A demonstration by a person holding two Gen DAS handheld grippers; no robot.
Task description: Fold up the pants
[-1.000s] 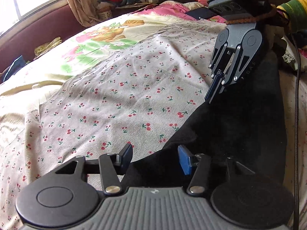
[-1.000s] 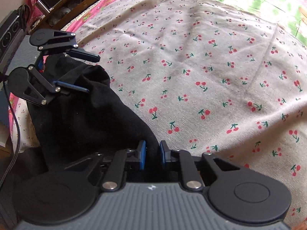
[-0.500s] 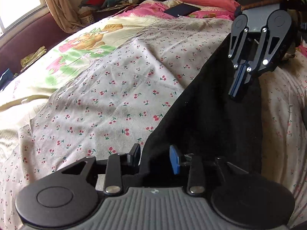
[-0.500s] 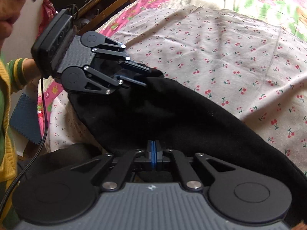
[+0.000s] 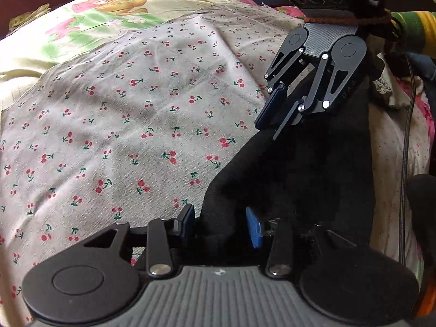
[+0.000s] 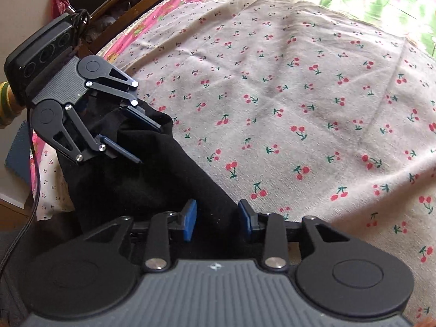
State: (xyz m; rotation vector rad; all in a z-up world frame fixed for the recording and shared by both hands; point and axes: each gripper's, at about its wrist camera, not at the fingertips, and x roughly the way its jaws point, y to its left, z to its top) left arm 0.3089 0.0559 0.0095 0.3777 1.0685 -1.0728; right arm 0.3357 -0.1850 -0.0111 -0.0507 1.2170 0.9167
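Black pants (image 5: pixel 313 177) lie along the near edge of a cherry-print cloth (image 5: pixel 136 122) spread on a bed. My left gripper (image 5: pixel 220 223) is shut on a thick bunch of the pants' edge, and the fabric fills the gap between its blue pads. The right wrist view shows the left gripper (image 6: pixel 150 144) at upper left with the pants (image 6: pixel 136 185) gathered between its fingers. My right gripper (image 6: pixel 216 218) is opening: its pads stand apart, with black fabric loose between them. In the left wrist view the right gripper (image 5: pixel 267 130) hovers just over the pants' far edge.
A cartoon-print sheet (image 5: pixel 109 13) covers the bed beyond the cherry-print cloth (image 6: pixel 299 109). A black cable (image 5: pixel 406 150) hangs at the right, beside a green and yellow sleeve (image 5: pixel 417 27). Dark wooden furniture (image 6: pixel 122 0) stands past the bed's edge.
Half a second ago both grippers held the pants up and stretched. The pants have come down onto the cloth, and the right gripper's jaws have parted and released the fabric.
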